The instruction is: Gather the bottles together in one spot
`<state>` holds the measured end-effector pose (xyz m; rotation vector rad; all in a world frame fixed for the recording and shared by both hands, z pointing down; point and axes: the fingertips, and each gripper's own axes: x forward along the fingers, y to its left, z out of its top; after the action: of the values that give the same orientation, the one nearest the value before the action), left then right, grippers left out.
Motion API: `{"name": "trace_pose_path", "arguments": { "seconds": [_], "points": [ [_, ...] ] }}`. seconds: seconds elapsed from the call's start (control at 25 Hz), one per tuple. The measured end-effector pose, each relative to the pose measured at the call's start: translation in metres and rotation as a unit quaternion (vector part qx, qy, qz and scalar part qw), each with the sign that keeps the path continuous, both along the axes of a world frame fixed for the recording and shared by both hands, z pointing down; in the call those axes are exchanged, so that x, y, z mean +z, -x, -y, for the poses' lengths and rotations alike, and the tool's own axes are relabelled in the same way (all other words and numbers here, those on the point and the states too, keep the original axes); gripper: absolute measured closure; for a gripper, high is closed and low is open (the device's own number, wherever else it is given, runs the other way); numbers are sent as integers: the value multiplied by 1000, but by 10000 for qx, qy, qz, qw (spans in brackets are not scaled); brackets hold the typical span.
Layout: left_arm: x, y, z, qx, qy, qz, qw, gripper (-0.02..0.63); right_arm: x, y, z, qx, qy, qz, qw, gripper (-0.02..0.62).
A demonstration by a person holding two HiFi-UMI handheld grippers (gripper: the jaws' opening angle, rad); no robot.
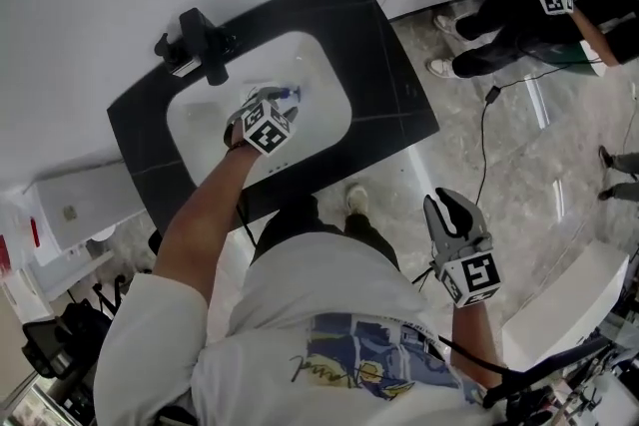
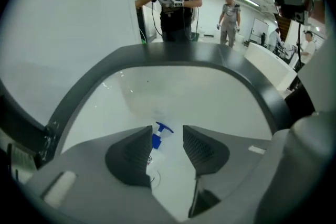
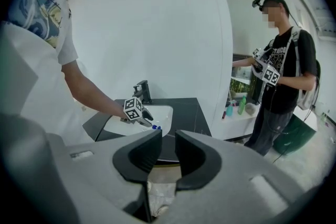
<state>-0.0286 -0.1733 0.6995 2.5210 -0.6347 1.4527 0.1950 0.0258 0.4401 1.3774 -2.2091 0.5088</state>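
In the sink (image 1: 205, 140) the left gripper (image 2: 168, 136) stands parted around a small bottle (image 2: 157, 140), not pinching it. The right gripper (image 3: 168, 140) hangs aside, slightly parted and empty. The bottle looks light, slick plastic; I'd grip the body, not the blue pump.

The left gripper (image 1: 275, 108) dips into the white sink (image 1: 315, 65) at 11 o'clock, tips by 1 blue-capped bottle (image 1: 290, 96); the right gripper (image 1: 451, 207) hangs at 4 o'clock over the floor (image 1: 519, 165).

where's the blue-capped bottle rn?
The bottle is in the white basin, between the left gripper's open jaws in that gripper's view; head view shows it right of the faucet.
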Motion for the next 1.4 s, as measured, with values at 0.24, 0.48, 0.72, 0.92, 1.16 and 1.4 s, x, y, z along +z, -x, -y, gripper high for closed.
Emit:
{"name": "trace_pose_path", "arguments": {
  "seconds": [0.24,0.48,0.72,0.92,1.16,1.4],
  "points": [
    [41,0,12,392,308,481,9976,448,5,-1,-1,229,156,-63,9996,518],
    [64,-4,18,750,209,871,9932,459,9,-1,-3,460,287,-102,9985,518],
    [64,-7,31,868,-213,980,9912,482,11,-2,-7,588,376,-145,9975,518],
    [78,-7,17,1542,-215,1326,9789,468,10,-3,-9,612,428,-191,9970,518],
    [90,-13,21,1790,-307,1505,9718,494,12,-6,-11,591,502,-241,9967,518],
    [88,-11,20,1804,-371,1519,9711,515,10,-10,-12,564,480,-289,9968,518]
  ]
}}
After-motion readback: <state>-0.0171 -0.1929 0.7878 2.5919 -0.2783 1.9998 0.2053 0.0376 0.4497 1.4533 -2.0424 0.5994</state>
